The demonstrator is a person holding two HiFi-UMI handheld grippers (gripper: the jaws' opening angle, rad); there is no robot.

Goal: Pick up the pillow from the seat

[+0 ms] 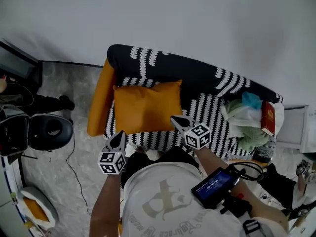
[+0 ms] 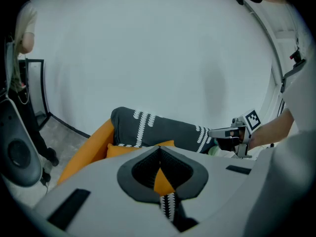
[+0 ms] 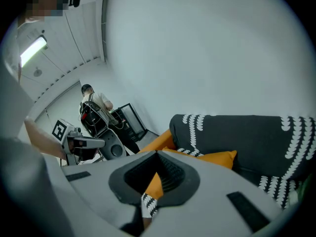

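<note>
An orange pillow [image 1: 147,106] lies flat on the left part of the sofa seat [image 1: 210,113], which is black with white stripes. My left gripper [image 1: 120,134] is shut and empty, with its tip just short of the pillow's near left corner. My right gripper [image 1: 177,119] is also shut and empty, and its tip sits at the pillow's near right corner; I cannot tell if it touches. In the left gripper view the shut jaws [image 2: 159,148] point at the pillow [image 2: 129,150]. In the right gripper view the shut jaws [image 3: 157,155] point at the pillow [image 3: 218,158] too.
An orange armrest [image 1: 100,100] flanks the pillow on the left. Crumpled cloths [image 1: 247,125] and a red book [image 1: 267,117] fill the seat's right end. A black round machine [image 1: 49,130] and cables stand on the floor at left. The sofa back [image 1: 197,73] is against the wall.
</note>
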